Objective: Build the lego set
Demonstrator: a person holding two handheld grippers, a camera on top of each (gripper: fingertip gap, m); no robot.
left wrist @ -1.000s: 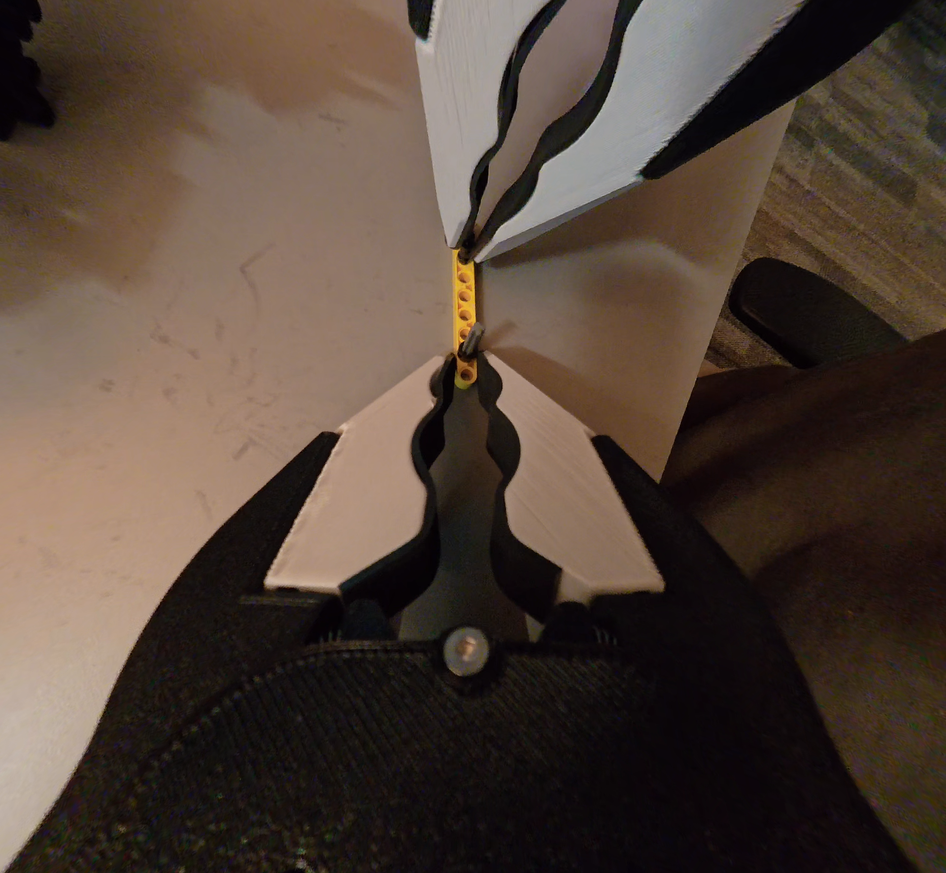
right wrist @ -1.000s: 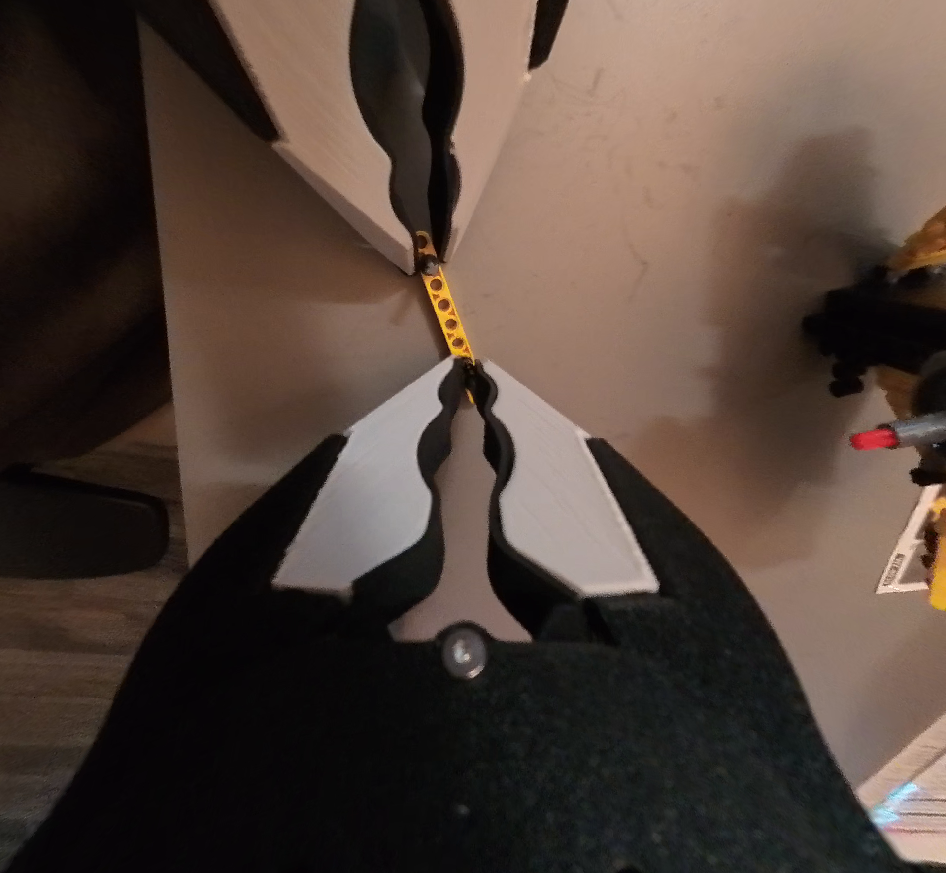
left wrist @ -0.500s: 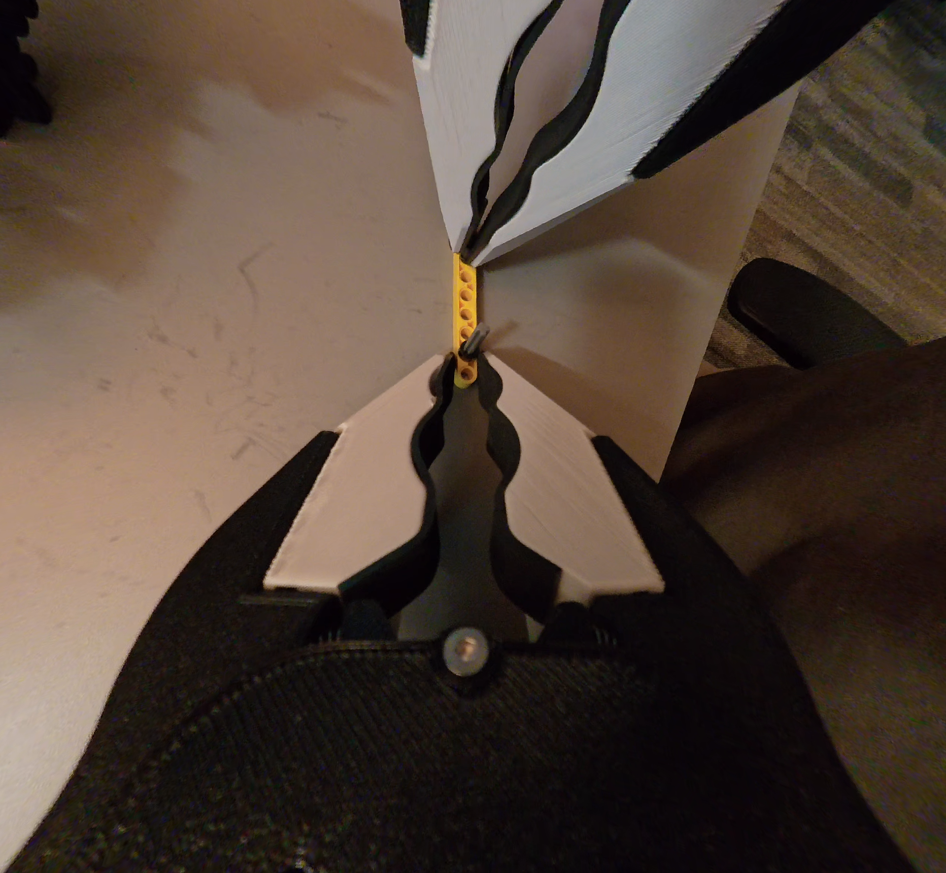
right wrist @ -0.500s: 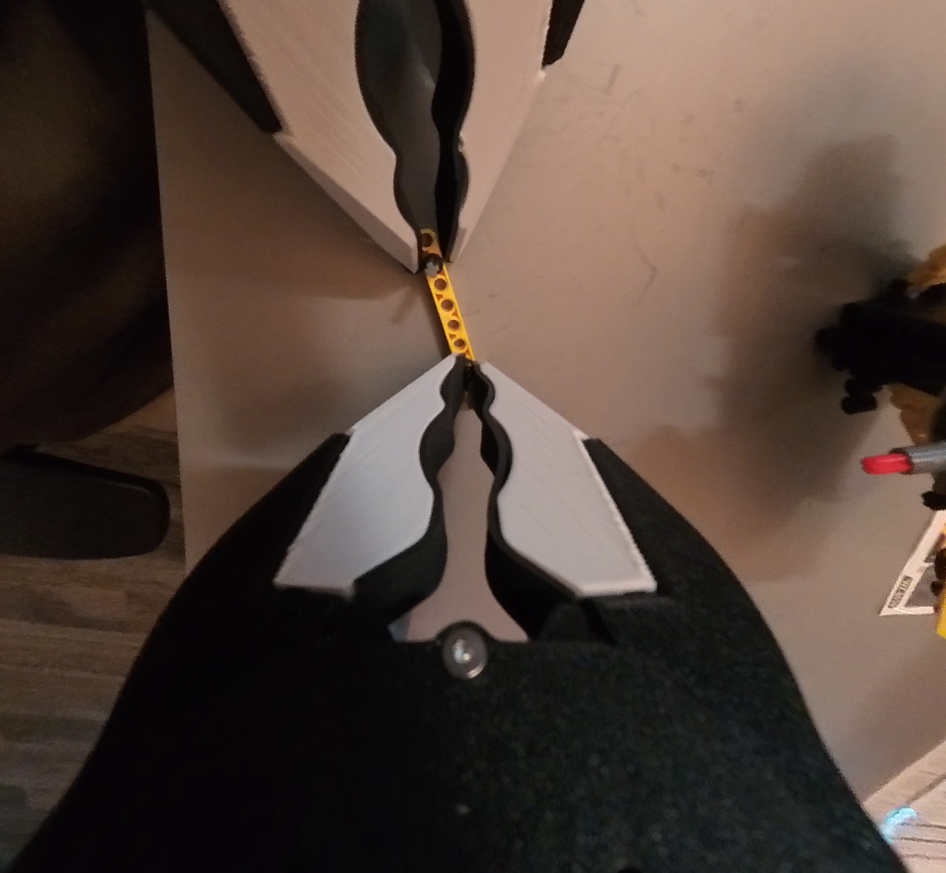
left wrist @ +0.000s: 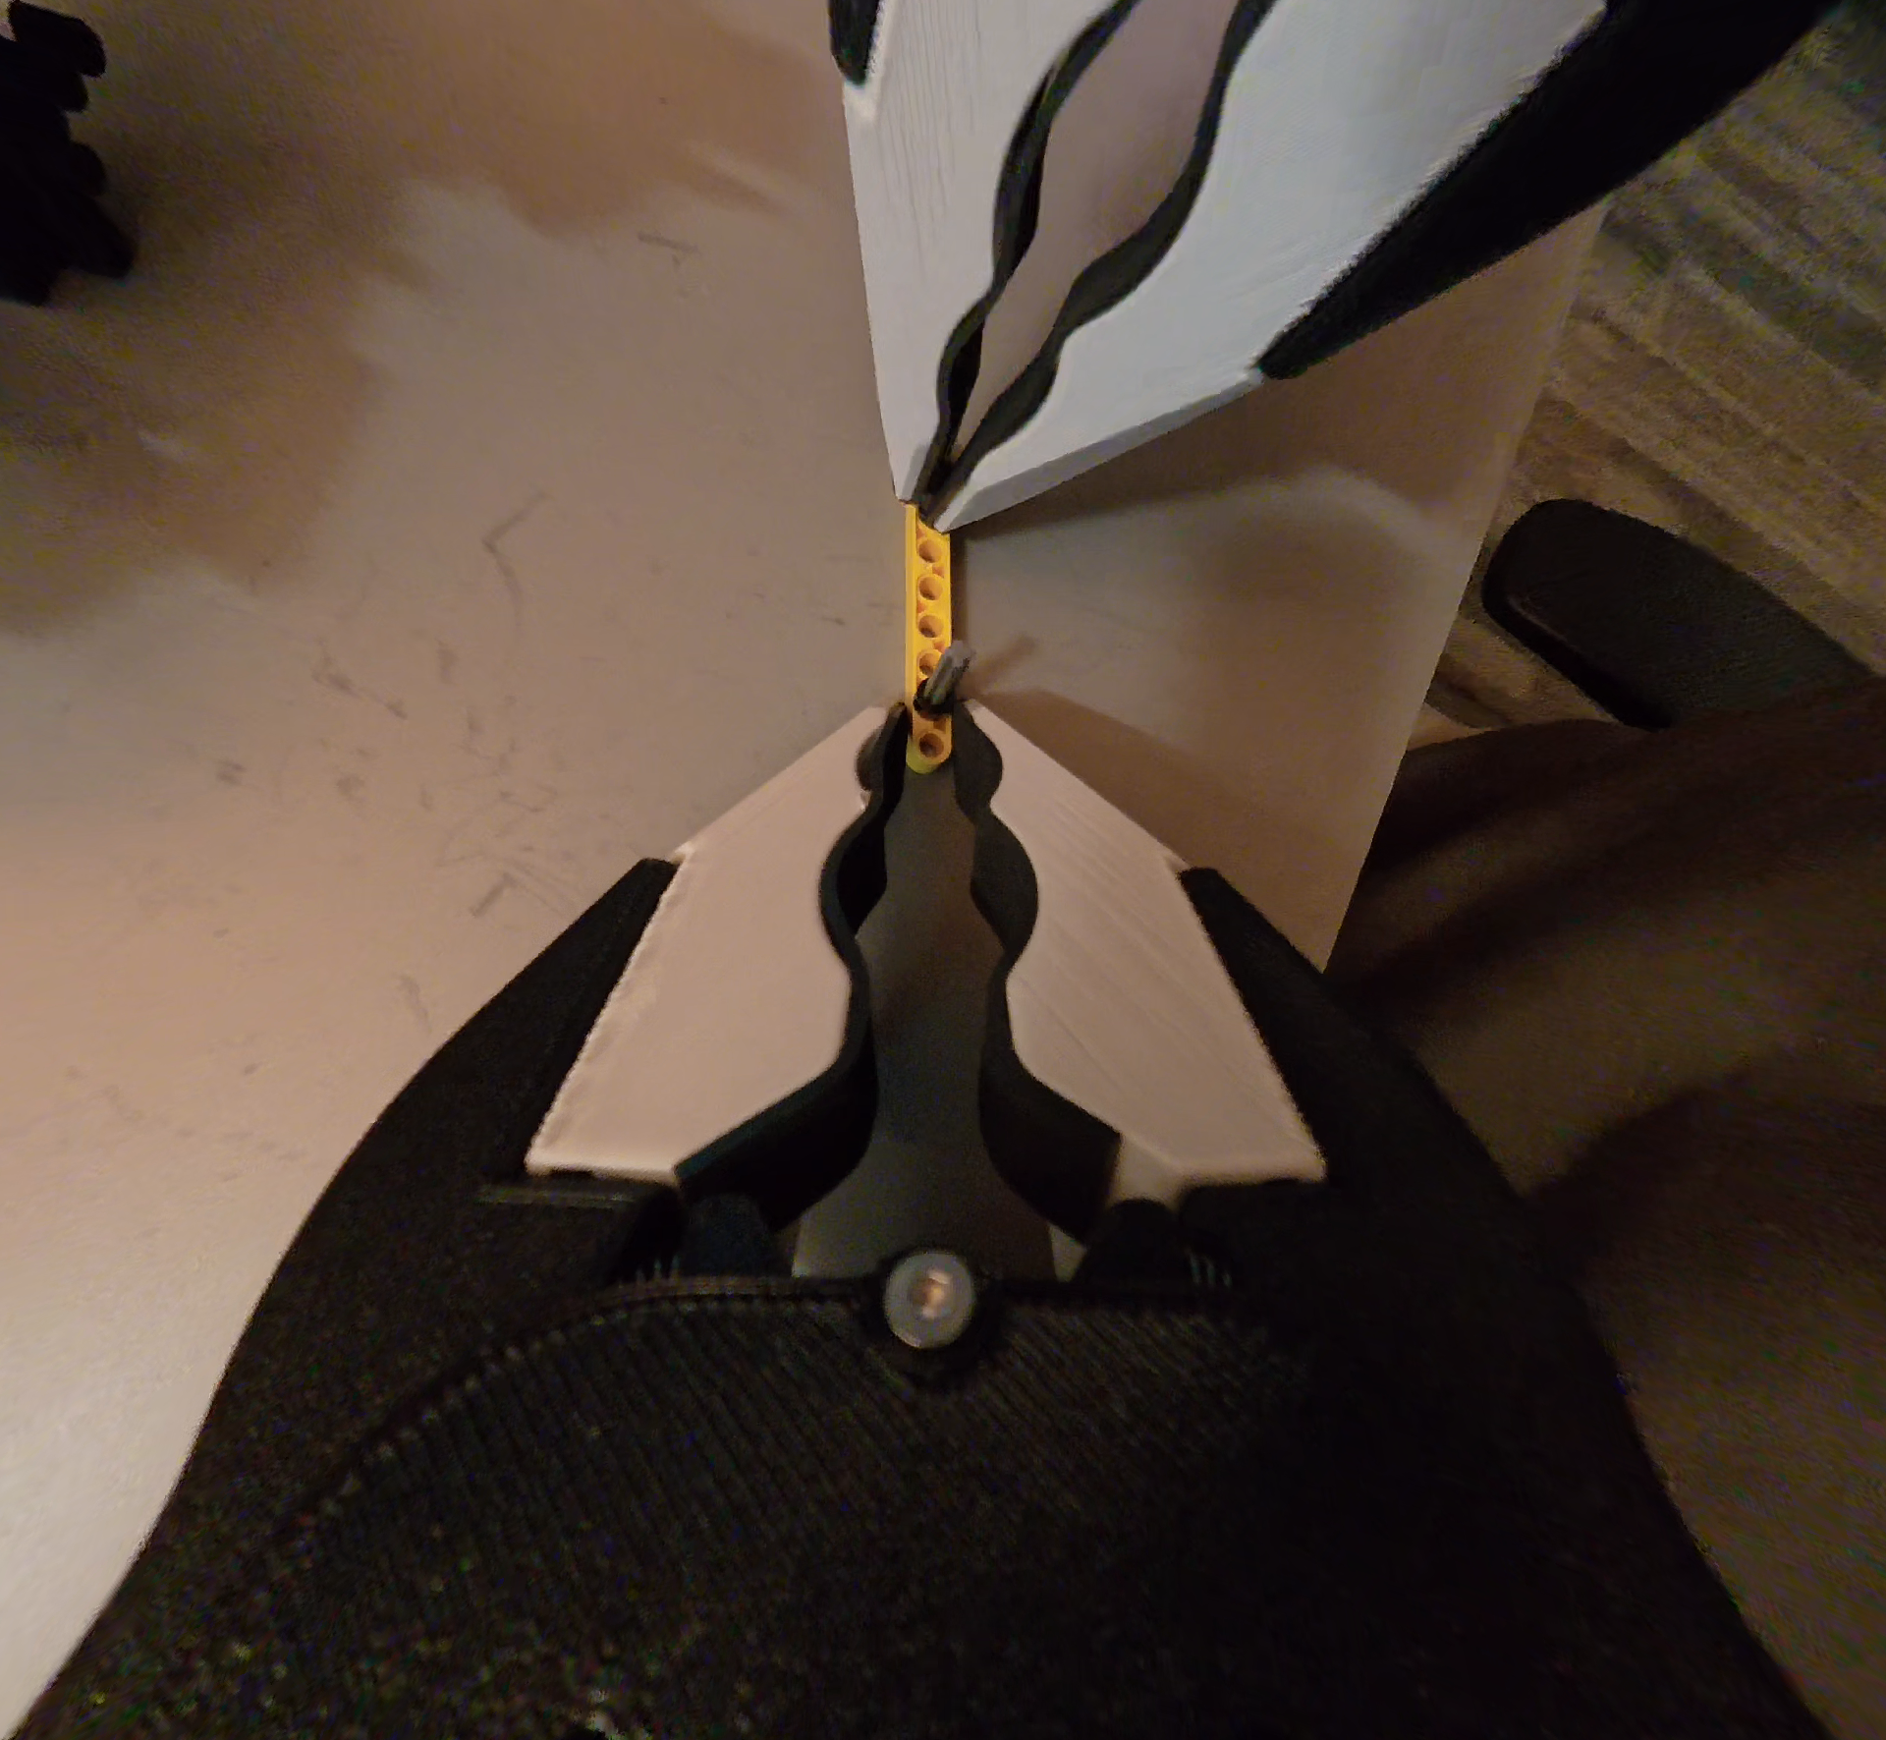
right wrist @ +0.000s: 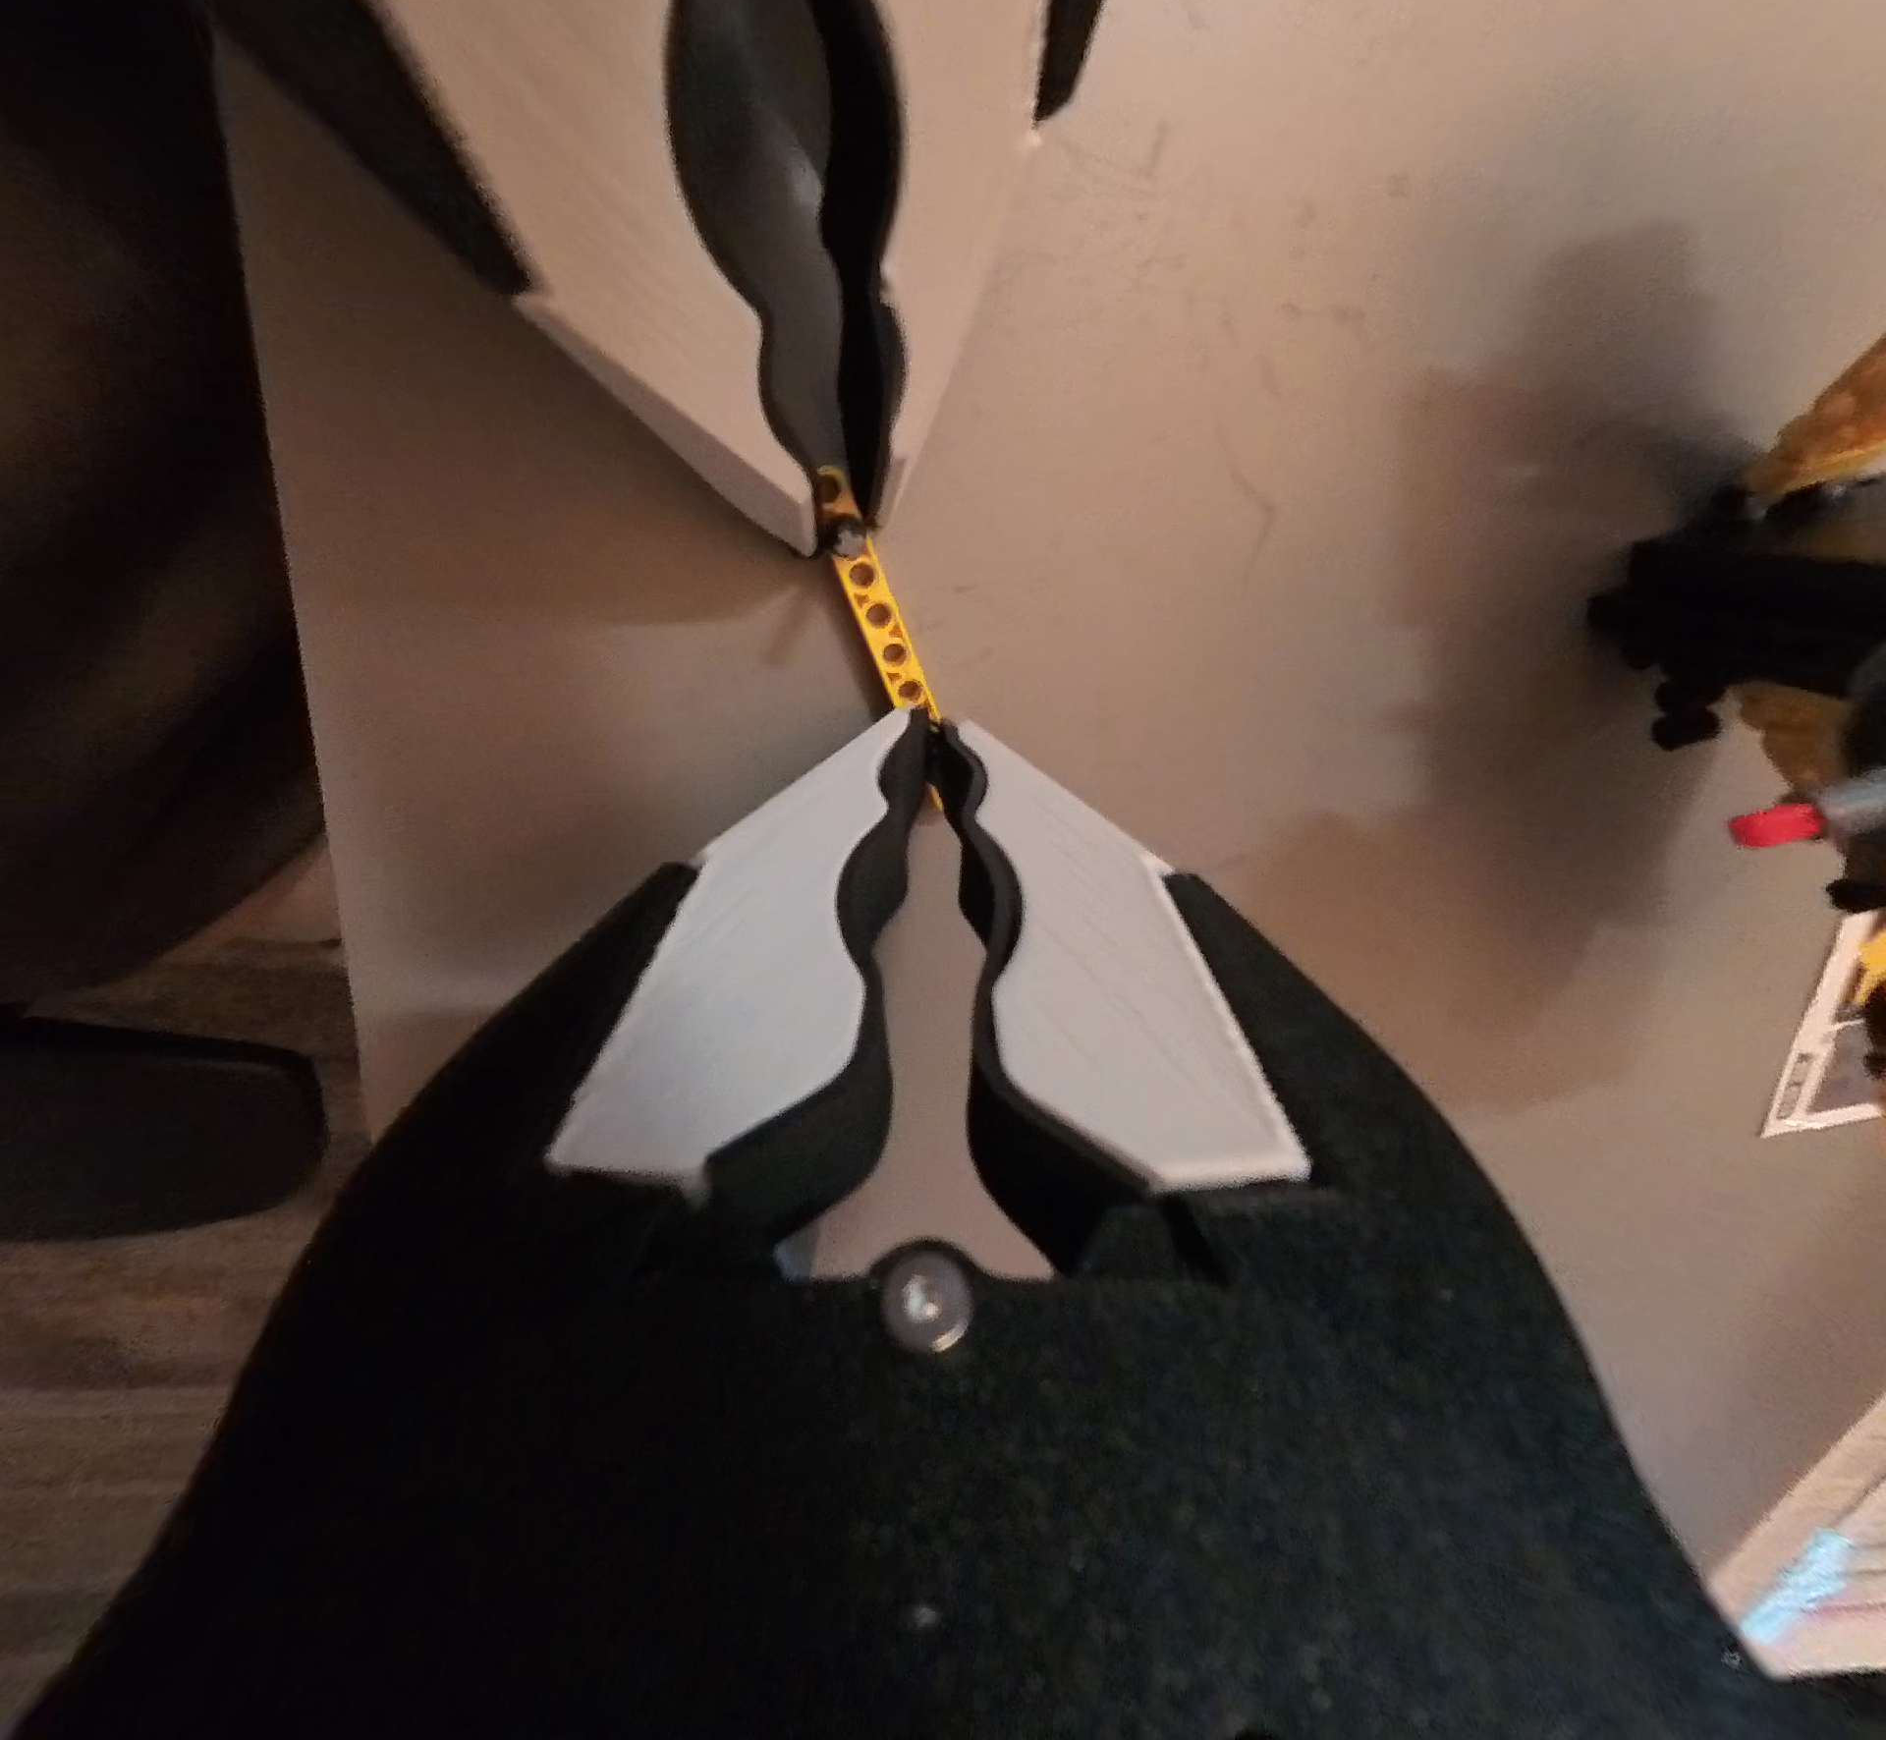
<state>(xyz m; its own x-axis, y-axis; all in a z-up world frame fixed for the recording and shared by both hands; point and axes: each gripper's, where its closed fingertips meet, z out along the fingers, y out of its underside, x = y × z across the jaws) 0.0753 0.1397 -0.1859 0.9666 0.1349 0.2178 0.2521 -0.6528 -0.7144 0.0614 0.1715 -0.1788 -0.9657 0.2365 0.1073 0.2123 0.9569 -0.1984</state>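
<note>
Seen far to the left of the yellow beam (left wrist: 928,614) in the left wrist view: a black toothed part (left wrist: 46,160) at the edge of the pale table (left wrist: 408,670). At the centre, the beam itself, a thin strip with a row of round holes, held in the air above the table between two grippers. Gripped at its near end by the left gripper (left wrist: 927,742), jaws nearly closed on it; a small grey pin (left wrist: 944,675) stuck through a hole just beyond those tips. Gripped at its far end by the right gripper (right wrist: 934,752), jaws also pinched narrow around the strip. To the right of the beam, past the table edge, a black chair armrest (left wrist: 1653,609). In the right wrist view, well to the right of the beam (right wrist: 886,629), a black and yellow model (right wrist: 1755,589), a red-capped marker (right wrist: 1786,823) and a printed sheet (right wrist: 1837,1058), somewhat blurred.
</note>
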